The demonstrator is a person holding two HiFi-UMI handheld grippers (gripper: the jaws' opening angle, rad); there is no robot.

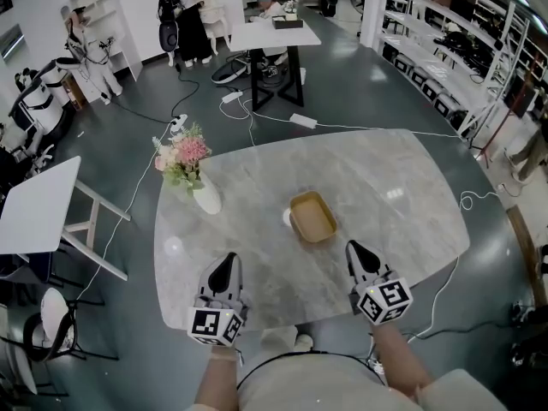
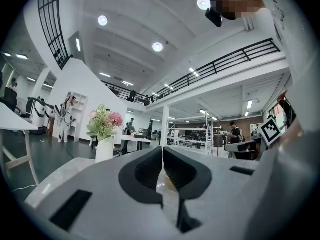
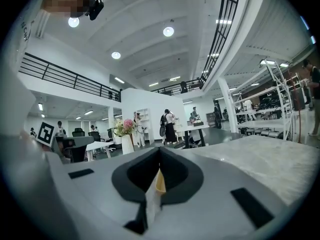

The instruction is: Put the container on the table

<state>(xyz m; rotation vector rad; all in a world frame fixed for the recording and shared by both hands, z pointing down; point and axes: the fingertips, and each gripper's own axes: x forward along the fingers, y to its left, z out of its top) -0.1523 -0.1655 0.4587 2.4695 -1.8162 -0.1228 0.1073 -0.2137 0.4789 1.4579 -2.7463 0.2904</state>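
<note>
Placement is judged done: the tan container [image 1: 312, 217] is set on the table [image 1: 402, 204], at eleven o'clock of the right tool [image 1: 355, 251]. It and the left tool [image 1: 226, 264] are pressed together, empty. Only withdrawal is called for.

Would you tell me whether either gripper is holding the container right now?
No, the container rests on the table ahead of the left gripper and the right gripper, touching neither.

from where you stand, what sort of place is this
Probably a big open lab or workshop hall: metal storage racks line one wall, cables and a power strip lie across the dark floor, and a railed mezzanine overlooks the work tables.
</note>
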